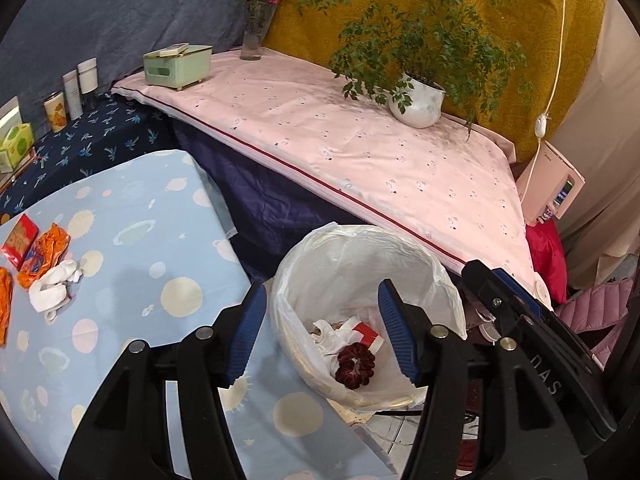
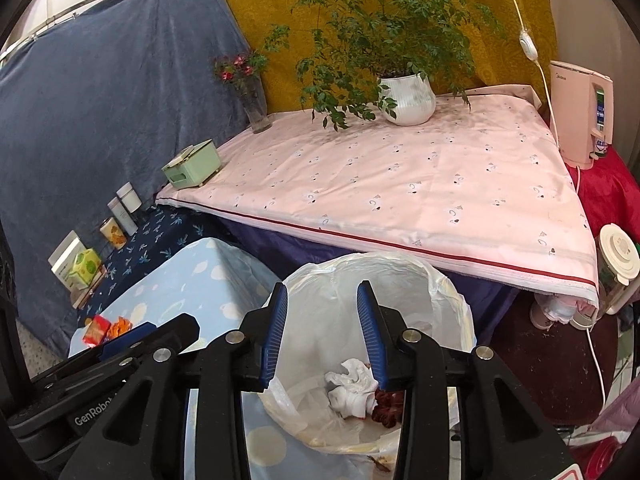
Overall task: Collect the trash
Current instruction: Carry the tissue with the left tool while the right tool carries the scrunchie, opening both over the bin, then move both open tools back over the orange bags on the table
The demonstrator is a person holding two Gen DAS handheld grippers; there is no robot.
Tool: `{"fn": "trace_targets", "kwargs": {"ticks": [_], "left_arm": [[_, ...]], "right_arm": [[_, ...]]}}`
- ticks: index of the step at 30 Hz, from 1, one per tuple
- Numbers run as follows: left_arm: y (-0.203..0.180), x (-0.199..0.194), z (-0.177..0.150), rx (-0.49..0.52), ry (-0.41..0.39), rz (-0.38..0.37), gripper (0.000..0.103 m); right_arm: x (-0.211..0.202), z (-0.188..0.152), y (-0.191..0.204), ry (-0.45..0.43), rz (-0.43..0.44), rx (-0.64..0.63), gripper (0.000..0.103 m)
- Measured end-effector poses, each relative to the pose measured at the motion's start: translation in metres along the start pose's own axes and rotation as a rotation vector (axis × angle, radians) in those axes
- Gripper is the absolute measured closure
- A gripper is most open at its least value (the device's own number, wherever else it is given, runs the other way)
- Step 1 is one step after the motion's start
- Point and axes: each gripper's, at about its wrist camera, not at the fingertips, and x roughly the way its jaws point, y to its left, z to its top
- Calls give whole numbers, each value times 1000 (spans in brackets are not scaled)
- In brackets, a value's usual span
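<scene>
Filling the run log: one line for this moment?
left gripper: open, empty | right gripper: open, empty | both over bin | wrappers on table

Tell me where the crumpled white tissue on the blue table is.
In the left wrist view, the crumpled white tissue lies at the far left on the blue spotted tablecloth, touching the orange wrapper.

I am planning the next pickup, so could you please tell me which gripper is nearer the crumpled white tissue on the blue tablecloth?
Left. The left gripper hangs at the table edge beside the bin, the crumpled white tissue off to its left; the right gripper hangs farther away, over the bin.
</scene>
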Motion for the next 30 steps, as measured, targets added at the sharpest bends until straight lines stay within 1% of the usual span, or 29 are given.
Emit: {"fn": "trace_targets", "kwargs": {"ticks": [6,16,24,30], "left_arm": [[22,-3,-3,-42,-1,20,48],[69,-13,-9,-122,-14,63,48],[119,-26,-20,-205,-27,109,48],[168,-36,-35,-281,-31,172,48]], "right_arm": [[3,-3,14,10,8,-25,66],[11,-11,52,33,38,-88,65],[19,-22,91,60,73,-147,65],[26,-36,131,92,117,-213,65]]}}
